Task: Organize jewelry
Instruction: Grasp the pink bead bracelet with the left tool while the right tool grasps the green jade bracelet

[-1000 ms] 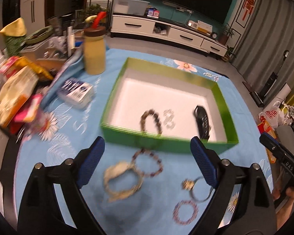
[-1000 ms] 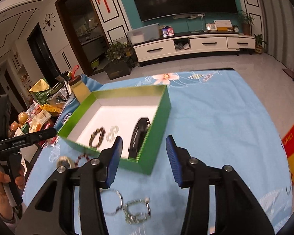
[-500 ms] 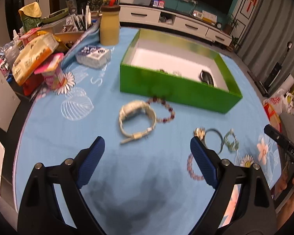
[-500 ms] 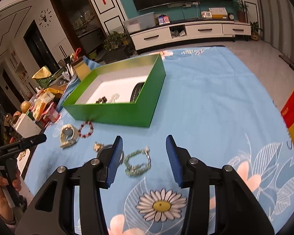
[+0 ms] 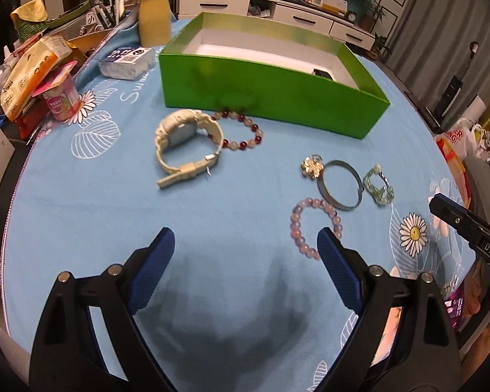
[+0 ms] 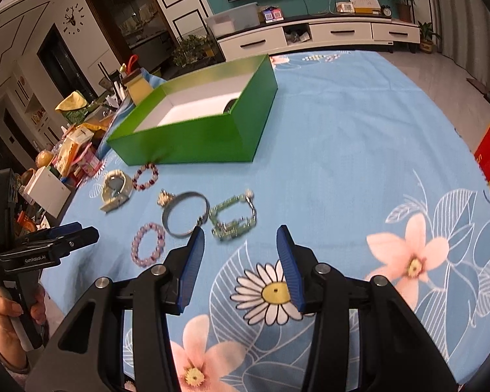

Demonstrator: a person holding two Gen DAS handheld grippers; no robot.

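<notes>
A green box stands on the blue flowered cloth, a black item just visible inside. In front of it lie a cream watch, a red-and-white bead bracelet, a silver bangle with a gold flower, a green chain bracelet and a pink bead bracelet. My left gripper is open and empty, low over the cloth near the pink bracelet. My right gripper is open and empty, just short of the green chain bracelet.
Snack packets, a yoghurt cup, a small white box and a yellow jar crowd the table's left side. A white carton sits at the left edge. The right gripper's body shows at the right.
Both grippers have pulled back from the box and dropped lower toward the cloth. The loose jewellery now lies ahead of the fingers. Both stay open and empty.
</notes>
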